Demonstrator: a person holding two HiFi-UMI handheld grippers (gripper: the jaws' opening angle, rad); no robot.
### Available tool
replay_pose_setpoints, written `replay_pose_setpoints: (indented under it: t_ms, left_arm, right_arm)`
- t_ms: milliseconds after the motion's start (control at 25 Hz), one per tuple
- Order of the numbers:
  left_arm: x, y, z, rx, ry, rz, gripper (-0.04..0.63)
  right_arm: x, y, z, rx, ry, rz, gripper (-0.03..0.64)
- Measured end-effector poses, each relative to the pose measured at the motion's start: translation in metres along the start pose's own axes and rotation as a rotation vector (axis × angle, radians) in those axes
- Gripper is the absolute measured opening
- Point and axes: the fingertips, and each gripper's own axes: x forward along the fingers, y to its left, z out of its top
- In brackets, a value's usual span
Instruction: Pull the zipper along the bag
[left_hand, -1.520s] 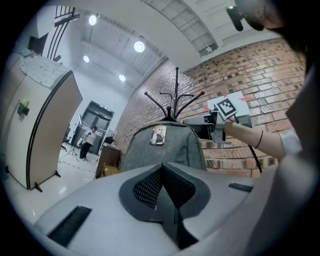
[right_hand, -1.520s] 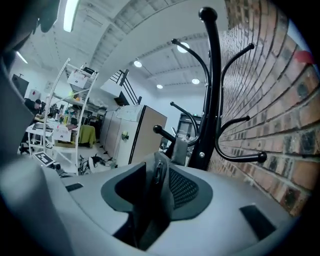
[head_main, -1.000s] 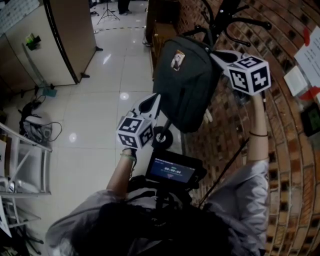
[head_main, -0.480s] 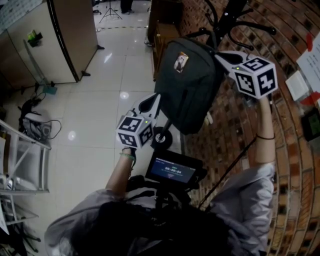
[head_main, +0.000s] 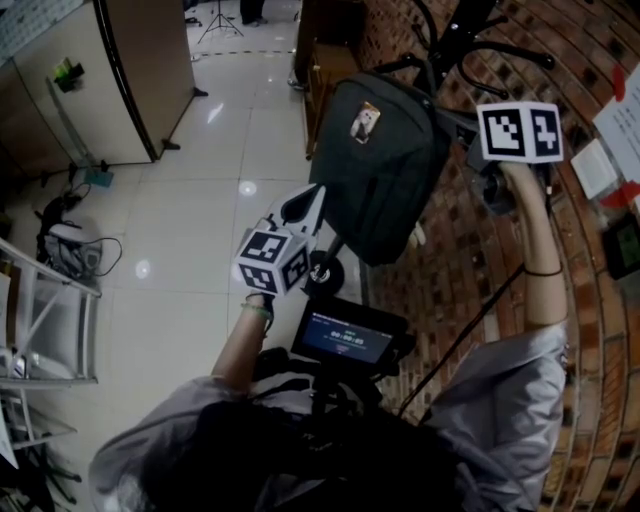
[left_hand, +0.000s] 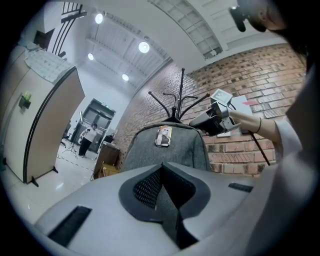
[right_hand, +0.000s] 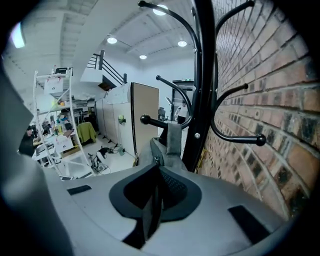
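Two grippers are being used on one dark grey fabric backpack (head_main: 375, 170), which is hanging from the hooks of a black metal coat stand (right_hand: 200, 75) beside the brick wall (head_main: 470, 260). Its lower edge is being pinched by the left gripper (left_hand: 162, 170), pads clamped on grey fabric, seemingly so that the backpack is being held taut. At the top, the jaws of the right gripper (right_hand: 157, 170) have just been closing and are being pressed almost together on what appears to be the small zipper pull (right_hand: 156, 160).

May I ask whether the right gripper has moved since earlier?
Yes: the right gripper rolled in place beside the rack; its jaws have just been closing, anything between them unclear.
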Motion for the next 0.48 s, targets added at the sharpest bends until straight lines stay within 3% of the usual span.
replay_pose_setpoints:
  t_ms: [480]
  left_arm:
    - [-0.004, -0.015, -0.002, 0.018, 0.014, -0.036, 0.006]
  right_arm:
    - [-0.018, 0.001, -0.027, 0.149, -0.059, 0.024, 0.008]
